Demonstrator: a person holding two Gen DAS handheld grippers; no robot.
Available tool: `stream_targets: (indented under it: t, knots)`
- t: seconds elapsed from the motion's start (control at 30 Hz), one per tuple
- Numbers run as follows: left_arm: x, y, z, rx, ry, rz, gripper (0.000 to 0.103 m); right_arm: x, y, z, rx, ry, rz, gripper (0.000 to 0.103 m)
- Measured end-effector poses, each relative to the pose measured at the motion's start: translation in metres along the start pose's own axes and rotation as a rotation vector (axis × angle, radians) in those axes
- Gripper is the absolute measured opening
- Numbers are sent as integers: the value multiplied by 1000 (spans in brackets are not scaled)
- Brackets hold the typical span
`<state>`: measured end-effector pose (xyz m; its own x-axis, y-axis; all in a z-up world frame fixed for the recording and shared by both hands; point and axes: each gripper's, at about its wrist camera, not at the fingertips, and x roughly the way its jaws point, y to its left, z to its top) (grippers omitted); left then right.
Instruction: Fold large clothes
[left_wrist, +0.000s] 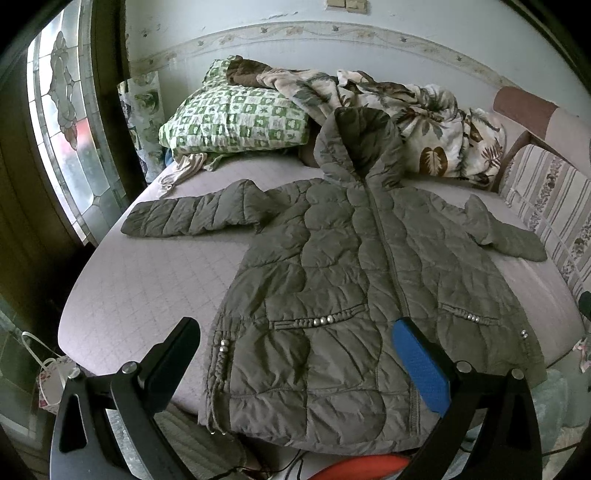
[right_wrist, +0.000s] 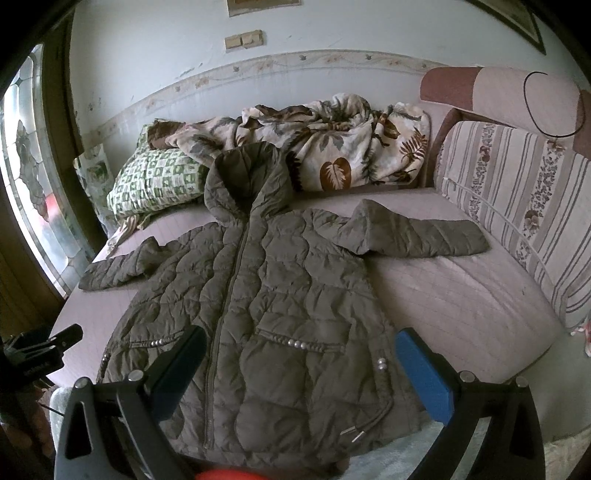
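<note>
**A big coat lies flat on the bed**

Left wrist view: the left gripper (left_wrist: 295, 328) hangs with its fingers wide apart, holding nothing, above the hem of the puffy coat (left_wrist: 354, 280). The coat is spread on the bed (left_wrist: 147, 280). A paper bag (left_wrist: 51, 380) sits on the floor, its inside hidden.

Right wrist view: the right gripper (right_wrist: 301, 338) is spread wide too. Only here shows a striped cushion (right_wrist: 517, 206).
</note>
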<state>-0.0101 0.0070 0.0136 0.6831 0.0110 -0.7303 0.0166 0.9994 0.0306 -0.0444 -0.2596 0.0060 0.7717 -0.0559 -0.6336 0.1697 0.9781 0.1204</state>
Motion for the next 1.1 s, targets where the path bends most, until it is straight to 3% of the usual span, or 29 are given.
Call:
stream_targets:
  t: [0.4,0.67,1.1]
  knots:
    - [4,5,-4,2,-50,26,103,5,4,2,-18,11,-2,103]
    - [12,7,-2,-3,11,20,103,13,9,5,-38,23,-8,103]
    - [35,21,-1,-37,45,39,103,34,23,11,-65,50,-9,103]
